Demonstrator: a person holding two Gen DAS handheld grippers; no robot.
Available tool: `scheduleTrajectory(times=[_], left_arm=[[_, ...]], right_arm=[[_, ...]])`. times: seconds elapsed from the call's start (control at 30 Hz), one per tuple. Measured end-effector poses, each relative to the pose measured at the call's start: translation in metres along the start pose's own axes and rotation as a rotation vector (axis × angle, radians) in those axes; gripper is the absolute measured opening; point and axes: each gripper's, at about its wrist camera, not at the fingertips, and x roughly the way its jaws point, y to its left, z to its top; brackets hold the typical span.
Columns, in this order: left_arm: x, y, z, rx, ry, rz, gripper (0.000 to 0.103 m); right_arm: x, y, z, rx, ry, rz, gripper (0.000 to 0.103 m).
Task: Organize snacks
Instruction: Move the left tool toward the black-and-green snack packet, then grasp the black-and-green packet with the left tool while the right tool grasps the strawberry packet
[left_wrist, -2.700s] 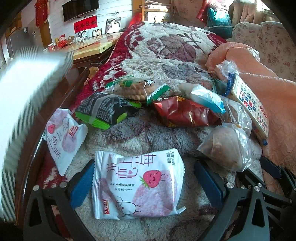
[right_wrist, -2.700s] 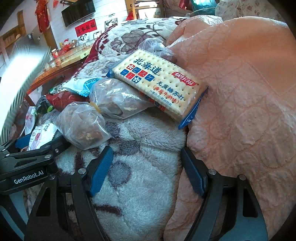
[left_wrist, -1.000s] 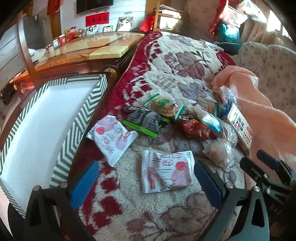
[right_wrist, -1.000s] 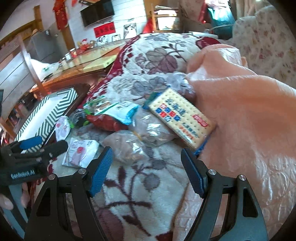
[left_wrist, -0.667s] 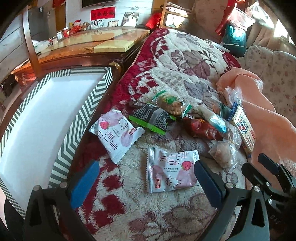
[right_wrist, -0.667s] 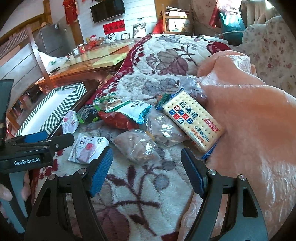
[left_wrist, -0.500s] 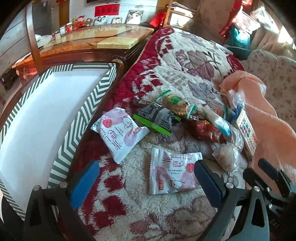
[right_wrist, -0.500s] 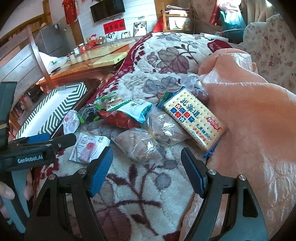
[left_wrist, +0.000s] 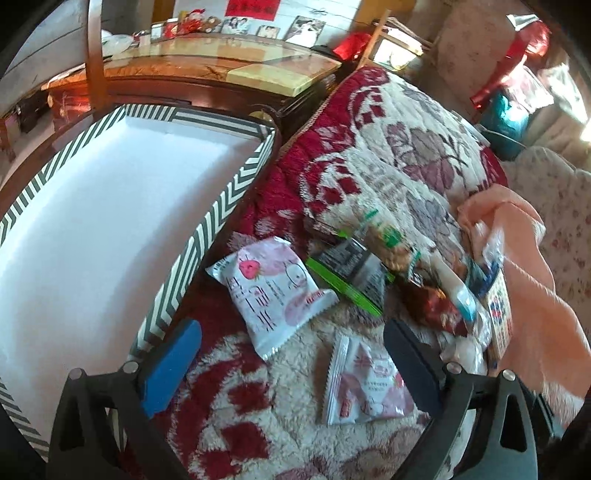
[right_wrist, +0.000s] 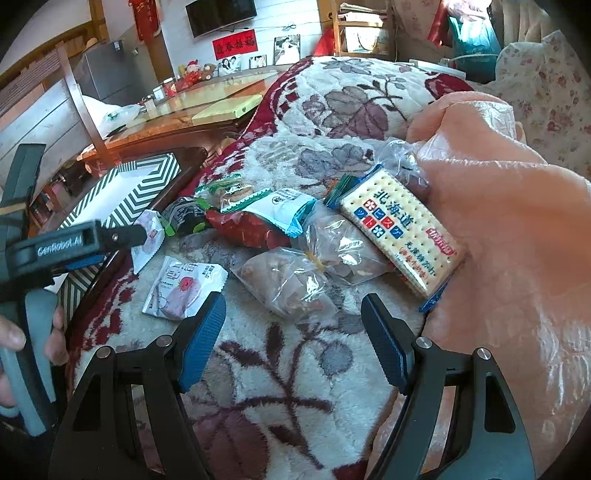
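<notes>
2 gaping tongs (left_wrist: 291, 354) (right_wrist: 293, 336) above snacks beside striped box (left_wrist: 207, 236)

Two pink strawberry snack packets (left_wrist: 273, 291) (left_wrist: 364, 384) are counted | two clear plastic bags of snacks (right_wrist: 286, 282) (right_wrist: 341, 247) | one cracker pack (right_wrist: 400, 234) | one black-and-green packet (left_wrist: 351, 275) | one red packet (right_wrist: 247, 227) | one chevron-edged box (left_wrist: 207, 229).

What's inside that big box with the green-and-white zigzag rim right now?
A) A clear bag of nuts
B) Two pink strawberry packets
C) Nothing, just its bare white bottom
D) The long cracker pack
C: the zigzag-rimmed box shows only a bare white bottom, while the pink strawberry packets, long cracker pack and clear bags lie on the floral blanket.
</notes>
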Motion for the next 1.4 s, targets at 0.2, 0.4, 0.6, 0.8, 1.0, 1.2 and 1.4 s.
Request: scheduleTrajectory(times=[0.2, 0.4, 0.6, 0.8, 1.0, 1.2, 1.4], left_arm=[[0.015, -0.004, 0.012, -0.038, 0.026, 0.044, 0.095], [0.024, -0.005, 0.019, -0.056, 0.047, 0.131, 0.083], [0.030, -0.015, 0.021, -0.028, 0.066, 0.148, 0.082], [0.030, -0.023, 0.025, -0.008, 0.072, 0.120, 0.082], [0.028, -0.040, 0.032, 0.123, 0.050, 0.124, 0.082], [0.037, -0.065, 0.036, 0.305, 0.089, 0.097, 0.082], [0.053, -0.078, 0.035, 0.391, 0.150, 0.074, 0.060]], right_arm=[[0.003, -0.002, 0.001, 0.010, 0.011, 0.005, 0.077], [0.005, -0.007, 0.001, 0.032, 0.022, 0.008, 0.077], [0.009, -0.008, 0.001, 0.047, 0.037, 0.021, 0.077], [0.009, -0.006, 0.001, 0.024, 0.040, 0.016, 0.077], [0.011, -0.007, 0.001, 0.033, 0.053, 0.022, 0.077], [0.013, -0.008, 0.000, 0.036, 0.060, 0.026, 0.077], [0.016, -0.006, -0.002, 0.027, 0.081, 0.033, 0.077]])
